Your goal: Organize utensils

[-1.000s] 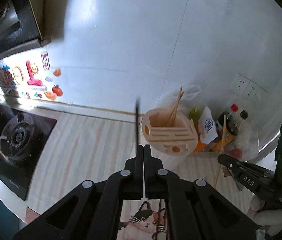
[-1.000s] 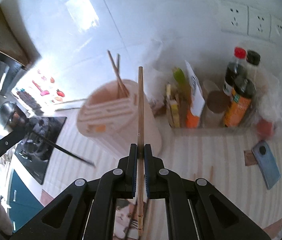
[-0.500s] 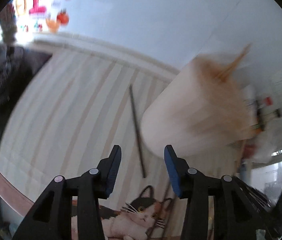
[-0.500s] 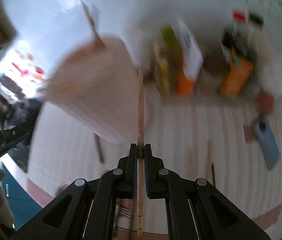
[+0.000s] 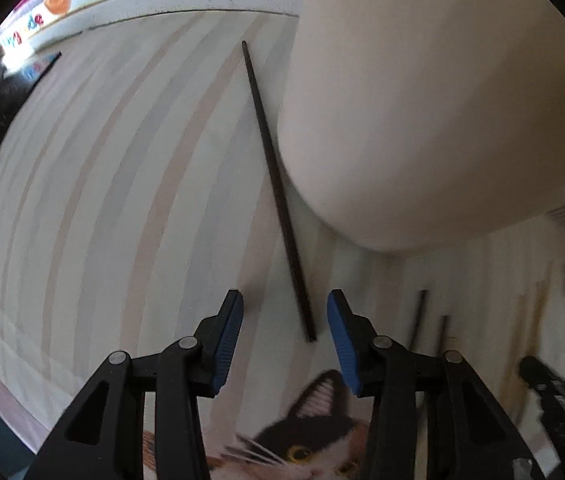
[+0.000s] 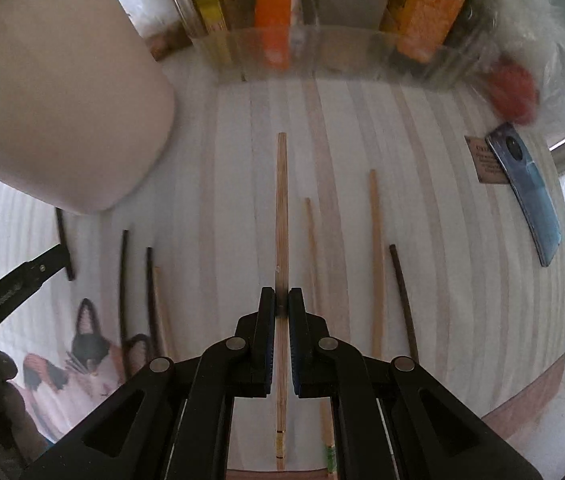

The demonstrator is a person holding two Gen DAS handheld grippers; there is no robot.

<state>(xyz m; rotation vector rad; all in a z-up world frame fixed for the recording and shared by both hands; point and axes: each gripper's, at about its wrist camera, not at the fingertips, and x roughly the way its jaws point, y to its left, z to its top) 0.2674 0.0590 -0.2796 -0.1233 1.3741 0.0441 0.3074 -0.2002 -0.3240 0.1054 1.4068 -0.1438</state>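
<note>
Open striped desk [image 5: 94, 184] is left free on the left side. The way toward the right is blocked by the big cream holder [image 5: 422, 112], with a dark chopstick [image 5: 278, 196] lying just beside its base. Farther right, loose chopsticks [image 6: 376, 256] are scattered, and the back edge is walled off by a clear tray [image 6: 342, 54] of bottles.

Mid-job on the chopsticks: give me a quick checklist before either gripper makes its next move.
1. Right gripper clamped on the bamboo chopstick: ok.
2. Left gripper gripping the dark chopstick: not ok; jaws closing, stick between them, untouched.
3. Dark chopstick centred between the jaws: not ok, nearer the right pad.
4. Utensil holder upright: ok.
5. Holder opening visible for insertion: cannot tell.
</note>
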